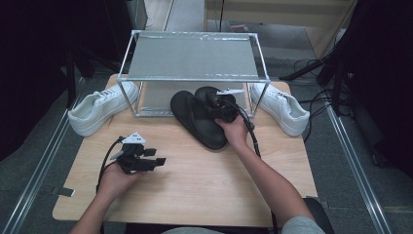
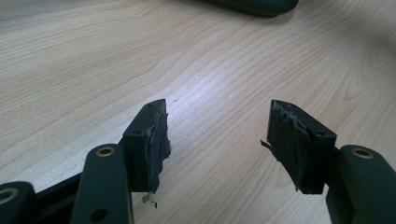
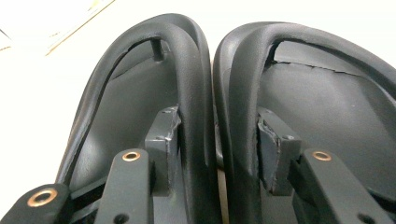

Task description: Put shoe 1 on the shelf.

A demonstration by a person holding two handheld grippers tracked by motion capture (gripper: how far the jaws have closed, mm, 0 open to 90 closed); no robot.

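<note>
Two black flip-flops lie side by side on the wooden table point(image 1: 195, 185), in front of a metal shelf rack. The left flip-flop point(image 1: 195, 119) shows whole; the right flip-flop point(image 1: 205, 91) is partly hidden under my right hand. My right gripper point(image 1: 215, 101) reaches over them. In the right gripper view the right gripper point(image 3: 217, 135) straddles the inner straps of the left flip-flop point(image 3: 191, 70) and the right flip-flop point(image 3: 243, 70); the pads sit beside the straps without squeezing them together. My left gripper point(image 1: 155, 157) rests open near the table's left side, and the left gripper point(image 2: 217, 126) has bare wood between its jaws.
A metal-framed shelf rack point(image 1: 195, 56) stands at the back of the table. One white sneaker point(image 1: 100, 108) lies to its left and another white sneaker point(image 1: 282, 107) to its right. Bare wood point(image 1: 195, 185) spreads across the front half. Dark stands and cables sit on the floor at right.
</note>
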